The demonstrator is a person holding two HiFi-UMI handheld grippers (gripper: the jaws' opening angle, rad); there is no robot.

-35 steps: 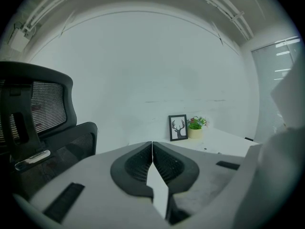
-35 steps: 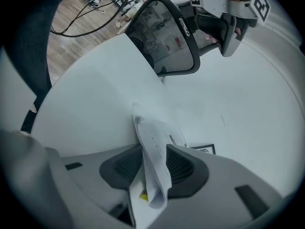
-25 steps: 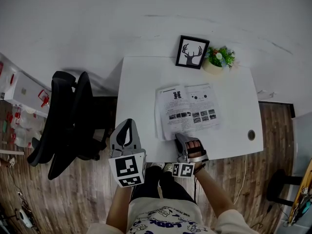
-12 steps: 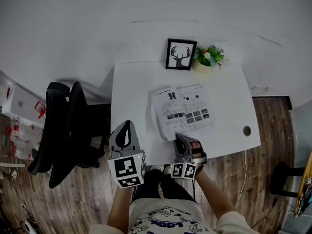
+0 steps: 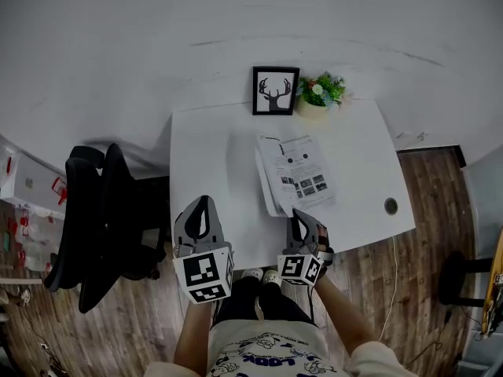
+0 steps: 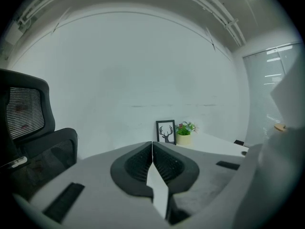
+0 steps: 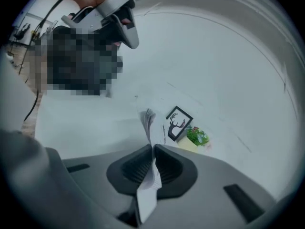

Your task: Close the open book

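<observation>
Inside the right hand-held gripper (image 7: 152,149), just closing, sits the book (image 5: 295,171).

Left gripper (image 5: 203,201): is showing a pale grey shell that is narrowing to a rounded tip around a dark inner loop.
Left marker cube (image 5: 206,276): is carrying black-and-white square patterns on its white faces.
Right gripper (image 5: 299,214): is showing the same grey shell, with its own patterned right marker cube (image 5: 301,268) at the rear.
Pads (image 7: 170,169): are appearing dark grey and finely ribbed, sitting in smooth grey jaw bodies with black rectangular slots.
Shirt (image 5: 259,356): the person is wearing a white top with blue cartoon print, its sleeves ending above the forearms.
Trousers (image 5: 259,303): are looking dark.
</observation>
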